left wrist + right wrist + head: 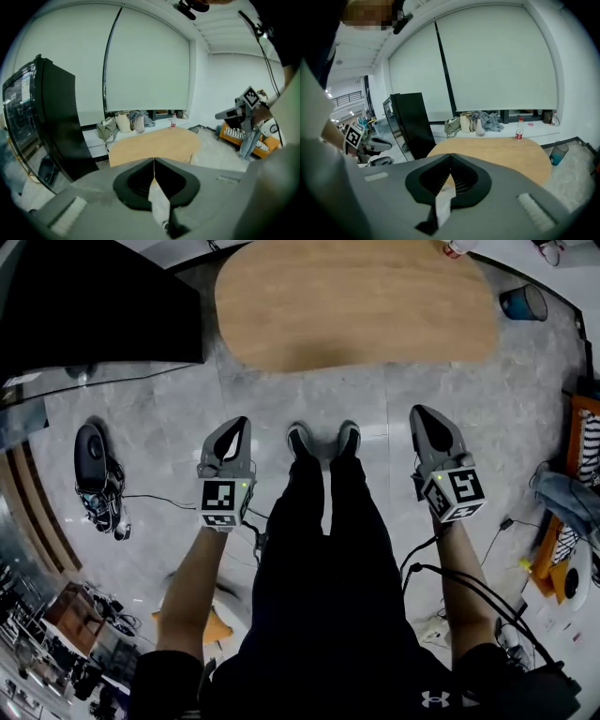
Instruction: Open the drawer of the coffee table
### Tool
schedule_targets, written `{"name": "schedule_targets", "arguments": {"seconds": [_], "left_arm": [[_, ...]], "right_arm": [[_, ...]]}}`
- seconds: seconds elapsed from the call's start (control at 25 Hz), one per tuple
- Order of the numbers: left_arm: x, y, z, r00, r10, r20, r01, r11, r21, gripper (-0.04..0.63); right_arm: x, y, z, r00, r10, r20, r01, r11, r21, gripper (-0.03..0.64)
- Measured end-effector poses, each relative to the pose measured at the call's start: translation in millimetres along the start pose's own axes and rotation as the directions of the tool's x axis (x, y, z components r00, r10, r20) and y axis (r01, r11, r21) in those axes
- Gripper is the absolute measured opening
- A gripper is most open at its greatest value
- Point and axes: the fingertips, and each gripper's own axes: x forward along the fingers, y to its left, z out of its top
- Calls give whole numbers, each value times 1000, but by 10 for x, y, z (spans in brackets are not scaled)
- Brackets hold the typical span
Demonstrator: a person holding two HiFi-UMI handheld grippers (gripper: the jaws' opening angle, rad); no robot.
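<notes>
R tongs (451,156) together, coffee table (501,151) beyond

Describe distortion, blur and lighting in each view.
Head view: strong fisheye curves the coffee table and floor; light even, shadows soft. Left gripper view: black round border, left gripper close up and blurred, pale blinds bright. Right gripper view: same border, right gripper soft, coffee table behind sharper.

My left gripper (238,424) and right gripper (420,412) have grey tapered shells, each backed by a black-and-white marker cube (223,503). I see black trousers (323,540), a black short-sleeved top (375,690) with a white logo (434,698), dark white-trimmed shoes (301,440), and black cables (441,573) by the right forearm.
</notes>
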Motion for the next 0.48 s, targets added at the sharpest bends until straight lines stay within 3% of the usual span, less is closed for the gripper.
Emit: {"name": "schedule_targets", "arguments": {"seconds": [0.12, 0.24, 0.48], "left_arm": [[311, 13, -406, 997, 15, -77, -13, 999, 30, 70], [653, -16, -818, 990, 4, -139, 3, 999, 50, 84], [1334, -5, -1556, 977, -8, -213, 33, 993, 114, 109]], "right_arm": [[300, -194, -499, 999, 32, -32, -29, 996, 87, 0], [621, -379, -990, 996, 67, -53, -58, 985, 164, 2], [1077, -714, -1825, 992, 111, -63, -102, 986, 131, 2]]}}
